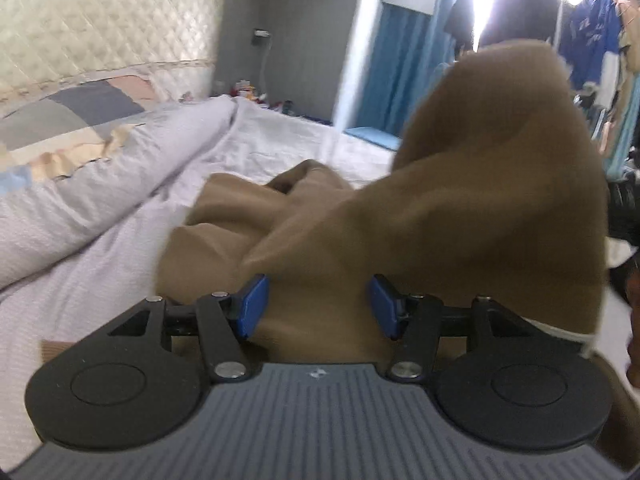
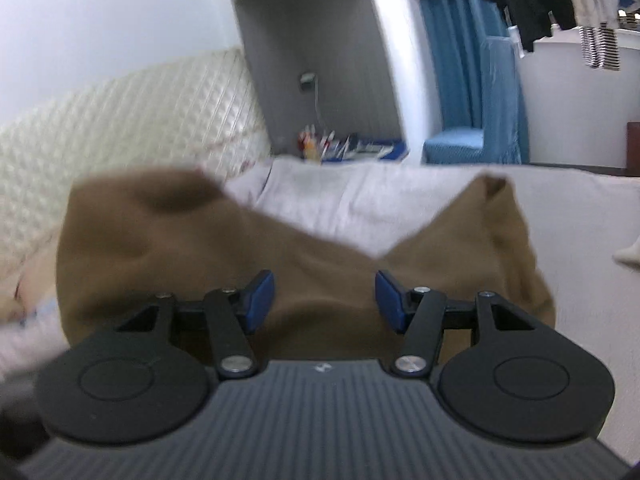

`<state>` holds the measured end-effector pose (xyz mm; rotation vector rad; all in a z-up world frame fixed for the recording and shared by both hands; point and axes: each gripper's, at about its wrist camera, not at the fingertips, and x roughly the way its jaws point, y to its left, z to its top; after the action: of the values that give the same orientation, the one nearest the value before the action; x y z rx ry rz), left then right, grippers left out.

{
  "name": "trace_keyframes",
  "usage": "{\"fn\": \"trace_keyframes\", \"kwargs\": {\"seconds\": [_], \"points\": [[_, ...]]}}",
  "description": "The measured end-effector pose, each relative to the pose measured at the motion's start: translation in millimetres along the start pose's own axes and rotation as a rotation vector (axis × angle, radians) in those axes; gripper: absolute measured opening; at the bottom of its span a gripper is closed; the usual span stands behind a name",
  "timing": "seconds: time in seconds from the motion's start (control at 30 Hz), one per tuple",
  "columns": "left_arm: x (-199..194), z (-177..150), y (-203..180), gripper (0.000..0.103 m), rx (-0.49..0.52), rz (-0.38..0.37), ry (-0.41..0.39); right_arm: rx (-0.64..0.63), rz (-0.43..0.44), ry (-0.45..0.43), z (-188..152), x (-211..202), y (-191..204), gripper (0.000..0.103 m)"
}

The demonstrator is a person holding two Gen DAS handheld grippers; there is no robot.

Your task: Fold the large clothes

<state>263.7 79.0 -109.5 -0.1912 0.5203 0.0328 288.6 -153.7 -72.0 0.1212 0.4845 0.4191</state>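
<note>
A large brown garment (image 1: 460, 208) lies bunched on the white bed sheet (image 1: 120, 280), with one part raised high at the right of the left wrist view. My left gripper (image 1: 318, 304) is open, its blue pads (image 1: 254, 306) wide apart with brown cloth between and below them. In the right wrist view the same brown garment (image 2: 200, 248) rises in two peaks over the sheet (image 2: 360, 208). My right gripper (image 2: 324, 300) is open too, with cloth lying between its pads (image 2: 388, 300). Both views are blurred by motion.
A rolled pale duvet (image 1: 100, 184) and a patchwork pillow (image 1: 60, 120) lie at the left by the quilted headboard (image 2: 120, 120). A bedside shelf with small items (image 2: 340, 144), blue curtains (image 2: 472, 60) and hanging clothes (image 1: 588, 40) stand beyond the bed.
</note>
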Motion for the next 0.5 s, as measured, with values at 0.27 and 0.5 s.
{"fn": "trace_keyframes", "kwargs": {"seconds": [0.27, 0.5], "points": [[20.9, -8.3, 9.6, 0.062, -0.034, -0.002, 0.077, -0.156, -0.069, 0.168, -56.3, 15.8, 26.5, 0.053], [26.8, -13.7, 11.0, 0.062, -0.002, 0.008, 0.112, -0.093, -0.060, 0.215, -74.6, 19.7, 18.0, 0.051]]}}
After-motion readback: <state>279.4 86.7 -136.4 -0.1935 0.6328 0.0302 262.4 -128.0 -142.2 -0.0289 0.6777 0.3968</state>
